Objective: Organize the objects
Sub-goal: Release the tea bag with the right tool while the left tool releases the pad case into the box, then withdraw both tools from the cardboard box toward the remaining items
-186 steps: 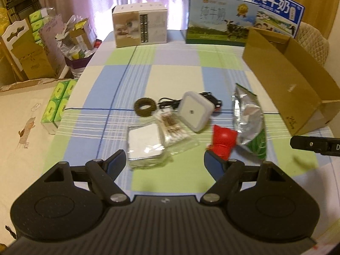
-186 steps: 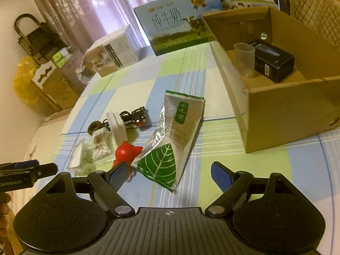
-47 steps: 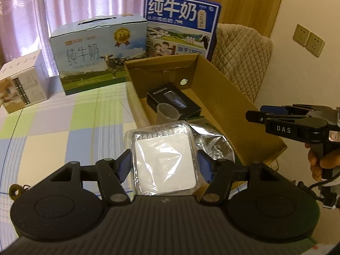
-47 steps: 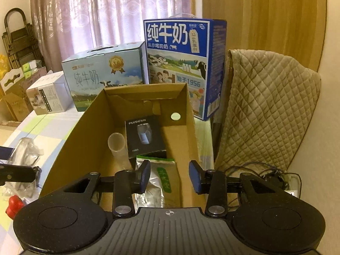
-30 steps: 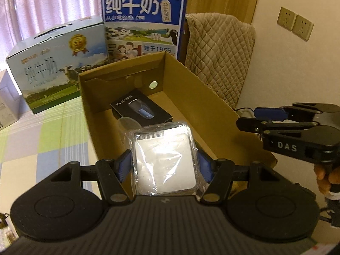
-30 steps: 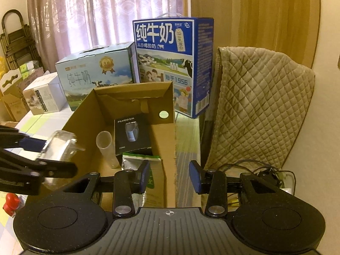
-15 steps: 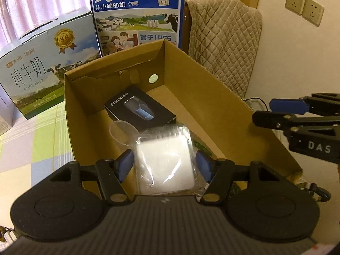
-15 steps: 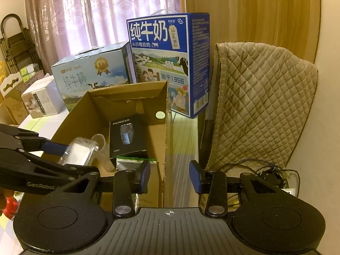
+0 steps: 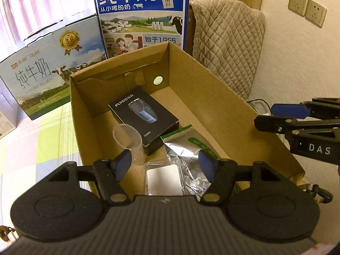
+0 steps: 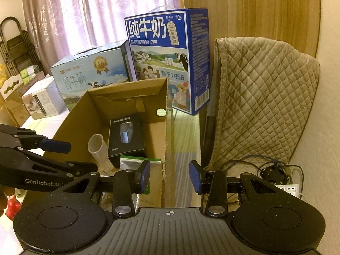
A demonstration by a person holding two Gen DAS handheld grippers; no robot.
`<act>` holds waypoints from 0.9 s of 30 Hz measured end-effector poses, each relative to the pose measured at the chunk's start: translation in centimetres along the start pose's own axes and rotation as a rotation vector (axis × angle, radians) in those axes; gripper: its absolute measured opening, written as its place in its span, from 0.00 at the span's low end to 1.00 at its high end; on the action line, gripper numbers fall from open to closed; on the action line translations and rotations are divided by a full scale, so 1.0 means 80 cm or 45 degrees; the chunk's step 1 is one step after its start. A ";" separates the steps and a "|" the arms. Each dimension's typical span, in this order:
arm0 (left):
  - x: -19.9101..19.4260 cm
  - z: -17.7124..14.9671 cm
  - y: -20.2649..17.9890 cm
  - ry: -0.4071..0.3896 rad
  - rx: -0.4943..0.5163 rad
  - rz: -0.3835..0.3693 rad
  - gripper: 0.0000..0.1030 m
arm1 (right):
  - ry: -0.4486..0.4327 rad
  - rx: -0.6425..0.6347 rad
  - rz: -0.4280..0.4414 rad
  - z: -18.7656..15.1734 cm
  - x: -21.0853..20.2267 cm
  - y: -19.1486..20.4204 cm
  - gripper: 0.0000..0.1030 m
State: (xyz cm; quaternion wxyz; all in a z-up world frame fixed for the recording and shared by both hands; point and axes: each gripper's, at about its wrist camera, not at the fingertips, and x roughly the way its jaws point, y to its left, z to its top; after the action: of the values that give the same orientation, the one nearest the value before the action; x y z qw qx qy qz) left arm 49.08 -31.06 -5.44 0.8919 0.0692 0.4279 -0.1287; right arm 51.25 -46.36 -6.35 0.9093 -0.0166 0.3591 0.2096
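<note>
Cardboard box (image 9: 223,97) half-hides the white packet (image 9: 163,179); both tongs (image 9: 164,164) (image 10: 169,177) gape, empty.

Cardboard box (image 9: 223,97): directly ahead of the left gripper (image 9: 164,164). Inside it, far end: shaver box (image 9: 143,118). Near-left of that, touching it: plastic cup (image 9: 129,142). Near-right: foil pouch (image 9: 187,146). Nearest the fingers, between them: wrapped pad (image 9: 163,179). Behind the box: two milk cartons (image 9: 140,14). Right of it: right gripper (image 9: 282,116).
</note>
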 end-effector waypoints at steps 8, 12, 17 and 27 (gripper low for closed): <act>-0.034 -0.010 0.009 -0.033 -0.023 0.012 0.64 | -0.016 0.011 0.013 -0.004 -0.019 0.013 0.37; -0.058 -0.018 0.018 -0.056 -0.045 0.016 0.65 | -0.028 0.013 0.026 -0.008 -0.034 0.024 0.37; -0.094 -0.032 0.033 -0.095 -0.070 0.030 0.68 | -0.045 0.010 0.048 -0.015 -0.055 0.041 0.37; -0.172 -0.082 0.067 -0.157 -0.111 0.050 0.72 | -0.067 -0.007 0.117 -0.039 -0.099 0.096 0.37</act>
State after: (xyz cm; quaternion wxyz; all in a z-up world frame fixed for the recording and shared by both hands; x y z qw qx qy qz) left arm 37.48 -22.06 1.30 0.9212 0.0306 0.3757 -0.0962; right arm 41.04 -42.89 -2.50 0.9077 0.0030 0.3350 0.2526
